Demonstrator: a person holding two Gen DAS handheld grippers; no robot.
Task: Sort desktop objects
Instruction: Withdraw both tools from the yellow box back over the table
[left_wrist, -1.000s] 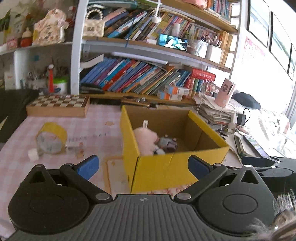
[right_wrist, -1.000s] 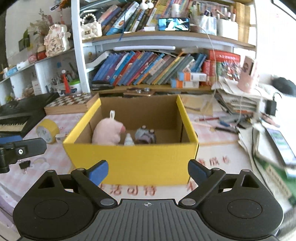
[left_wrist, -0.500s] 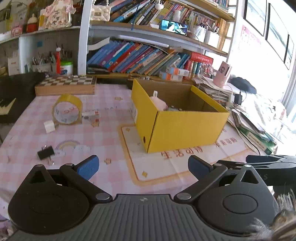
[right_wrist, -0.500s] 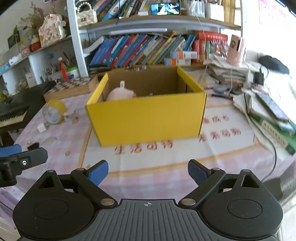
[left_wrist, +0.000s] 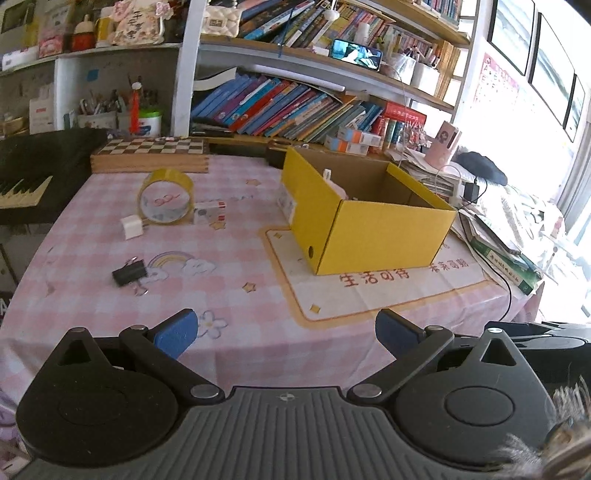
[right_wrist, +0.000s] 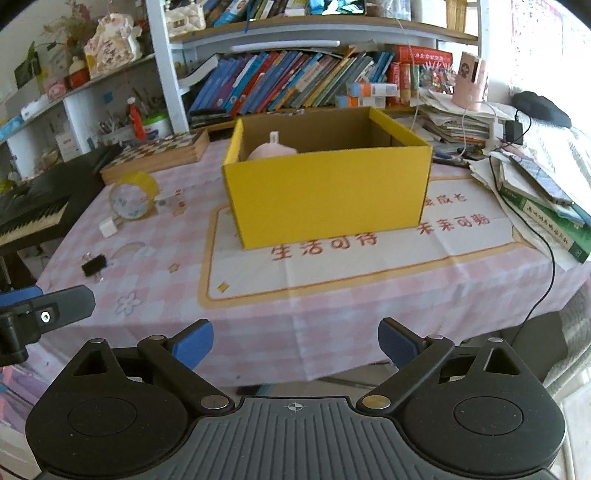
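A yellow cardboard box (left_wrist: 373, 221) sits open on the pink checked tablecloth (left_wrist: 229, 258), ahead of my left claw (left_wrist: 284, 332) and slightly to its right, with a pink plush toy (right_wrist: 271, 150) inside against its left wall. Ahead and left of that claw lie a black binder clip (left_wrist: 129, 274), a white eraser (left_wrist: 131, 226) and a yellow tape roll (left_wrist: 165, 196). Both my left claw and my right claw (right_wrist: 295, 341) are spread wide apart, holding nothing, near the table's front edge.

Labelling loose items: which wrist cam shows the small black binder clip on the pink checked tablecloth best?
Left wrist view. The small black binder clip is larger and sharp there, its wire handles visible, nothing covering it. In the right wrist view the clip is smaller, near the left edge, slightly blurred, though unobstructed.
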